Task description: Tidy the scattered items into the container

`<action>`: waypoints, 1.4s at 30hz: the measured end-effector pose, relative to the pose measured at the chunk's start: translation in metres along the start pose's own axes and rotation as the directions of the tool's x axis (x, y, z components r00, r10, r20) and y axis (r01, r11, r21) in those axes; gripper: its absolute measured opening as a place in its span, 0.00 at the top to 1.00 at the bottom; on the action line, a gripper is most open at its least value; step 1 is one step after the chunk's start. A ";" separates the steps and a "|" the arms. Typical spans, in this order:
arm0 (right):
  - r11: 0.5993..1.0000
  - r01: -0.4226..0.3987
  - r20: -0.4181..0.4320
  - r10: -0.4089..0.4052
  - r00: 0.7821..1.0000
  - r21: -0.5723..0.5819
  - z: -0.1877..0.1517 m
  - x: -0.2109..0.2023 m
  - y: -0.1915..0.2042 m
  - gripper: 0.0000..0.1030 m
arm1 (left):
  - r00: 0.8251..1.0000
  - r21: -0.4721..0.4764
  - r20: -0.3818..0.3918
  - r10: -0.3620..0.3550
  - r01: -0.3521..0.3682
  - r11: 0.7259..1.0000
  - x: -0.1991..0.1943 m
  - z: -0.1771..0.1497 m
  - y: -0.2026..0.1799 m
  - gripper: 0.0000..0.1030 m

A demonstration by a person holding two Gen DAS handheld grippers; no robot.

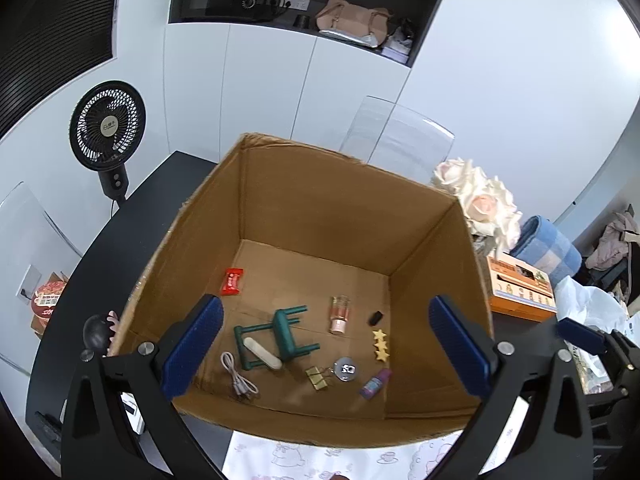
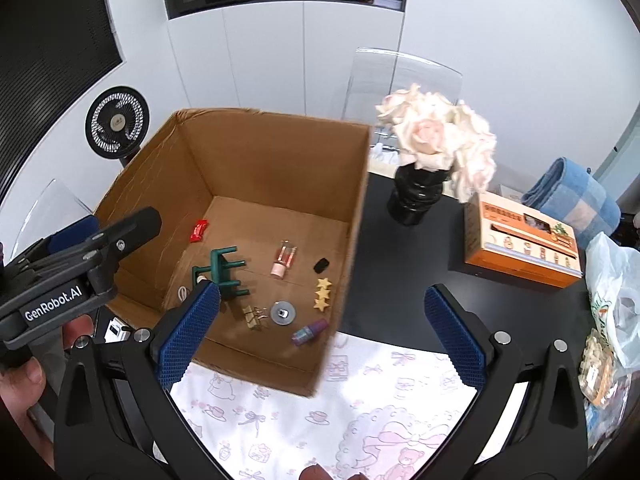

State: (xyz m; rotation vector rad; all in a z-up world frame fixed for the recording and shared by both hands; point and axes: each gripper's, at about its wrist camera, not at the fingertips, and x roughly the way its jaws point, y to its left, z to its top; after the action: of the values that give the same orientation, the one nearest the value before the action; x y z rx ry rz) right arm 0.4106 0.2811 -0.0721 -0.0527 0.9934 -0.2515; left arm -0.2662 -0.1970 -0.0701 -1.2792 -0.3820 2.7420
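At the centre of my left wrist view sits the cardboard box, open-topped, on a black table. My left gripper hangs above it with its blue-padded jaws spread wide and nothing between them.

Contents on the box floor, as that view shows them:
- red wrapped sweet, upper left of the floor, well apart from the rest
- green toy stool, tipped on its side, with a pale oblong piece lying across it
- white cable, lower left, just beside the stool
- small glass bottle with a pink cap, centre
- small black item, right of the bottle
- yellow star clip, below the black item
- gold binder clips beside a round metal disc
- purple bottle, lower right

My right wrist view takes in the same box from the right. My right gripper is empty too, jaws fully parted, over the box's near right corner and a patterned white cloth. At the left edge of that frame a hand holds the left gripper's black body.

Outside the box, right half of the right view: pale roses in a black vase, an orange carton, a rolled blue checked towel, a plastic bag. A black fan stands at the upper left of the left view.
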 end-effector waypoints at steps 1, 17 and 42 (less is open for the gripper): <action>1.000 0.002 0.003 -0.002 1.000 0.006 -0.001 -0.004 -0.004 0.00 | 1.000 0.008 0.002 -0.001 0.001 1.000 -0.002 -0.001 -0.005 0.01; 0.988 0.035 0.061 -0.045 0.997 0.149 -0.054 -0.099 -0.106 0.00 | 0.997 0.122 0.054 -0.049 0.042 0.992 -0.075 -0.035 -0.095 0.01; 0.969 0.071 0.056 -0.086 0.995 0.235 -0.183 -0.208 -0.155 0.00 | 1.000 0.334 0.024 0.002 -0.010 0.942 -0.168 -0.132 -0.201 0.01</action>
State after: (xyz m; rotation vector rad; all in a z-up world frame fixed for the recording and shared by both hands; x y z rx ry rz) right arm 0.1209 0.1925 0.0229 0.1127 0.8920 -0.4352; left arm -0.0613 -0.0097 0.0255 -1.1599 0.0876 2.6751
